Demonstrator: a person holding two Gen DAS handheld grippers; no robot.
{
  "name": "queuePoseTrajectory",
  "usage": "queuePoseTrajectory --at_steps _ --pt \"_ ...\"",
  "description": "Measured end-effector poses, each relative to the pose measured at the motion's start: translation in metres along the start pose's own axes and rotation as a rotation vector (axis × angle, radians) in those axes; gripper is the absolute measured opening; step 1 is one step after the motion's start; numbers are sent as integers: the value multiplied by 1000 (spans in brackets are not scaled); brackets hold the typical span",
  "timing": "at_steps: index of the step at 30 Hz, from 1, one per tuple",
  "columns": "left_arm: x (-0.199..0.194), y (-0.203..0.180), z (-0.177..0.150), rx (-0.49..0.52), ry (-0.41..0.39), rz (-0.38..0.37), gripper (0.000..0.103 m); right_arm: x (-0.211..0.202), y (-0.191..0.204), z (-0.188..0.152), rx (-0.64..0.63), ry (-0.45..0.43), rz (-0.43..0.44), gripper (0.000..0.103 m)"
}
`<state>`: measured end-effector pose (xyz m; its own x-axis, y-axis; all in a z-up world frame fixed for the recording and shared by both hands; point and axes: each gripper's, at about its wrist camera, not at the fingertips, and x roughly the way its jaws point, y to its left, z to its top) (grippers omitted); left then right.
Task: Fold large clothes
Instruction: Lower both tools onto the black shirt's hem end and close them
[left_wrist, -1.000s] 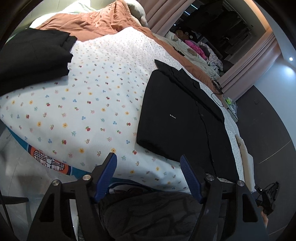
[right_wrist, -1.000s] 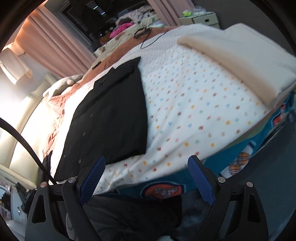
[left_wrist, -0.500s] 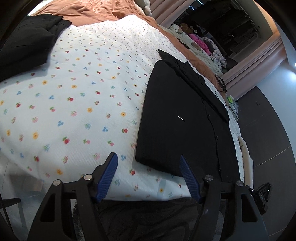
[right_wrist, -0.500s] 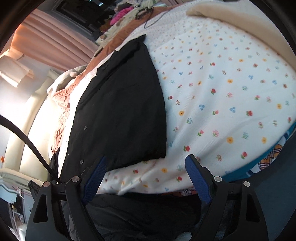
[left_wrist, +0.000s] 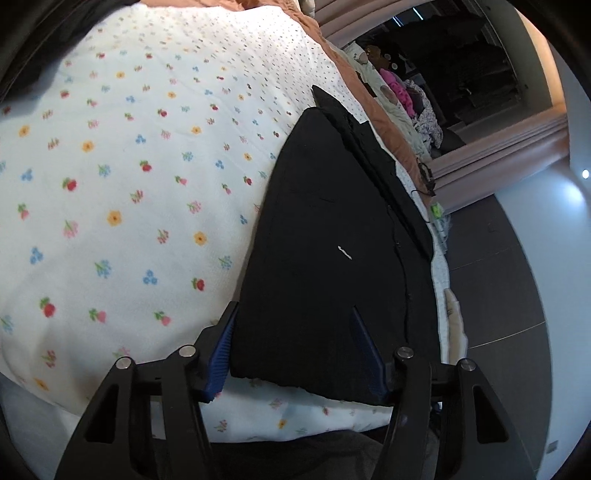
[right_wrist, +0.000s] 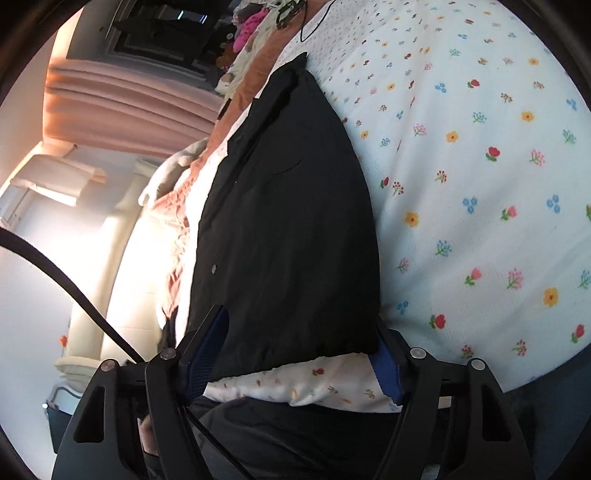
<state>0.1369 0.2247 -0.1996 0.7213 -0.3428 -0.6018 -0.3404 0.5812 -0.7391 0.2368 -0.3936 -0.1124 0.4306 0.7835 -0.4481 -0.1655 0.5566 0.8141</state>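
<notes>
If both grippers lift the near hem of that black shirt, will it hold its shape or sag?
The black shirt will probably sag between the left gripper and right gripper; it lies flat and thin on the floral bedspread. Its folded-in layers may slip open. It looks light, so lifting should be easy.

Black shirt (left_wrist: 325, 236) part-folded, flat on floral bedspread (left_wrist: 122, 206).

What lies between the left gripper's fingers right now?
In the left wrist view, the near hem of the black shirt lies between the open left gripper fingers, on the floral bedspread.
</notes>
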Motion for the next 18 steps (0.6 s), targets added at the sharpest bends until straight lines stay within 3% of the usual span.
queuePoseTrajectory --at_steps 5,6,7,9,12,18 --pt "5 -4 -5 11 8 -9 59 6 -14 2 60 -64 -41 36" --pt "5 -3 -4 1 0 -11 50 7 -17 2 70 -78 -49 30" --pt "6 0 -2 -16 -8 0 34 8 -19 1 79 -93 -51 27" --pt "8 8 0 -58 -10 16 19 8 -21 1 94 -107 -53 14" --pt "-1 -1 -4 -25 -54 26 12 5 -12 0 82 -129 -46 9" --pt "-38 -27 -3 22 -133 -16 11 -17 26 -3 -3 -193 -5 8"
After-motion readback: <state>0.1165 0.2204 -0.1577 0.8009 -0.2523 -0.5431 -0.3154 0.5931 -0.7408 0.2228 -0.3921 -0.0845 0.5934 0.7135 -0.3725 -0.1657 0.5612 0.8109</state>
